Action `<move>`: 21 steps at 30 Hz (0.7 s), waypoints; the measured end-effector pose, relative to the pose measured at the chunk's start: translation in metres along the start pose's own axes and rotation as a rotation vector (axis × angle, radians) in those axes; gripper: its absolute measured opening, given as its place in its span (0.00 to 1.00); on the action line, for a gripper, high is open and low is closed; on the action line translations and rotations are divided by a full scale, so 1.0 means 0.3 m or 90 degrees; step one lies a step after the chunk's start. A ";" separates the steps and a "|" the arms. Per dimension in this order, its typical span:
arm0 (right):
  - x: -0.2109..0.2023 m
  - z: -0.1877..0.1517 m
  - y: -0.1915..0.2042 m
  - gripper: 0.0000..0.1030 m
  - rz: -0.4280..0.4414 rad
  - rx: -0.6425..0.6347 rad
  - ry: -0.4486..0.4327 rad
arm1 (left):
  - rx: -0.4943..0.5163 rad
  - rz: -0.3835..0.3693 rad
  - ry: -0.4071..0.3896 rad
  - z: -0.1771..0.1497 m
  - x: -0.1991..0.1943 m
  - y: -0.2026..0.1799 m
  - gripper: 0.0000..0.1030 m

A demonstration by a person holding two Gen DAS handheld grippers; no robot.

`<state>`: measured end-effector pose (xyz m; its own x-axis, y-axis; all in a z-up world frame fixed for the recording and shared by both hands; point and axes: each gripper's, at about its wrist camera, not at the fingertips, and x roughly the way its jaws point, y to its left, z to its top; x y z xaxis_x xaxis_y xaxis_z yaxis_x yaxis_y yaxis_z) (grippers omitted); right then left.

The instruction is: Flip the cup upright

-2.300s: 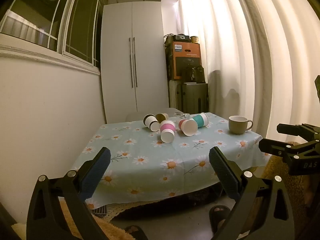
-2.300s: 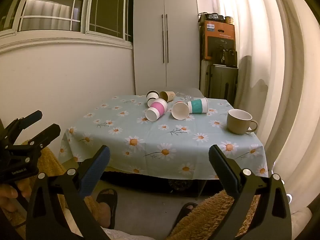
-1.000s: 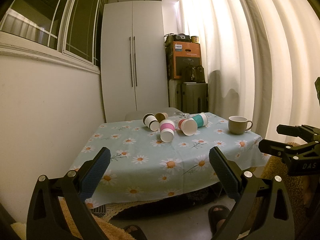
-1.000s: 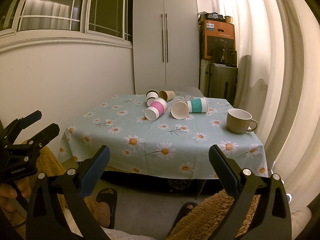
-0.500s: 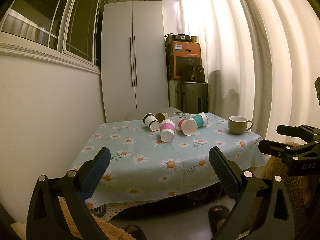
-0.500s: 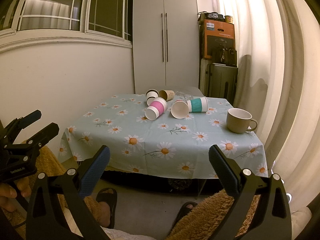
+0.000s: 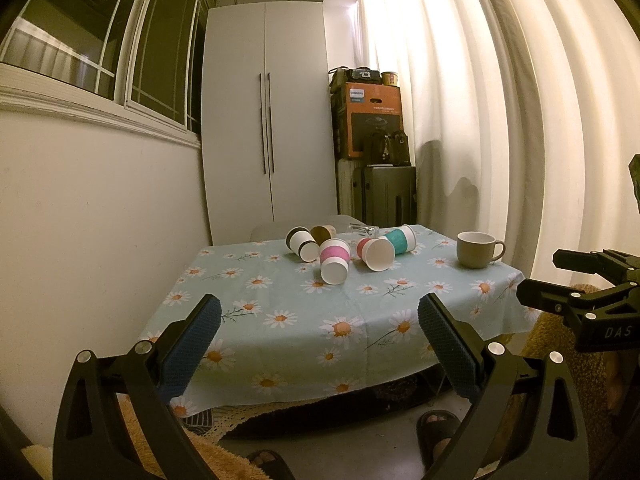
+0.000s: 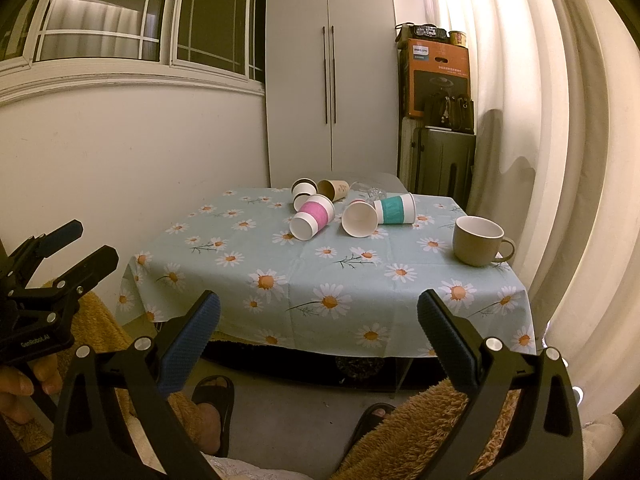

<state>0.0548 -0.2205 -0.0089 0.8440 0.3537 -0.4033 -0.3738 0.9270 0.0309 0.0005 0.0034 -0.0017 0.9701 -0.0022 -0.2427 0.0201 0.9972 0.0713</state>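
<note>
Several paper cups lie on their sides at the far middle of a table with a daisy cloth [image 7: 288, 300] [image 8: 360, 280]: a pink-sleeved cup [image 7: 335, 261] [image 8: 313, 218], a teal-sleeved cup [image 7: 400, 239] [image 8: 394, 209], a plain white cup [image 7: 376, 253] [image 8: 359, 219], a black-banded cup [image 7: 301, 243] [image 8: 303, 191] and a brown cup [image 7: 322, 233] [image 8: 333, 189]. My left gripper [image 7: 318, 340] and right gripper [image 8: 318, 340] are open and empty, held short of the table's near edge. Each shows in the other's view.
A beige mug [image 7: 476, 249] [image 8: 478, 246] stands upright at the table's right side. A small clear glass object [image 8: 368, 191] lies behind the cups. A white wardrobe [image 7: 268, 140], stacked boxes and curtains stand behind. Slippered feet [image 8: 212, 404] are on the floor below.
</note>
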 end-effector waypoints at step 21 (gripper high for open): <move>0.008 0.010 -0.003 0.95 0.002 0.005 0.005 | 0.000 -0.004 0.005 -0.001 0.001 -0.006 0.93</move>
<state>0.0583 -0.2199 -0.0070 0.8397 0.3559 -0.4100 -0.3734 0.9268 0.0398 0.0007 0.0016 -0.0024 0.9681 -0.0072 -0.2506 0.0254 0.9973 0.0695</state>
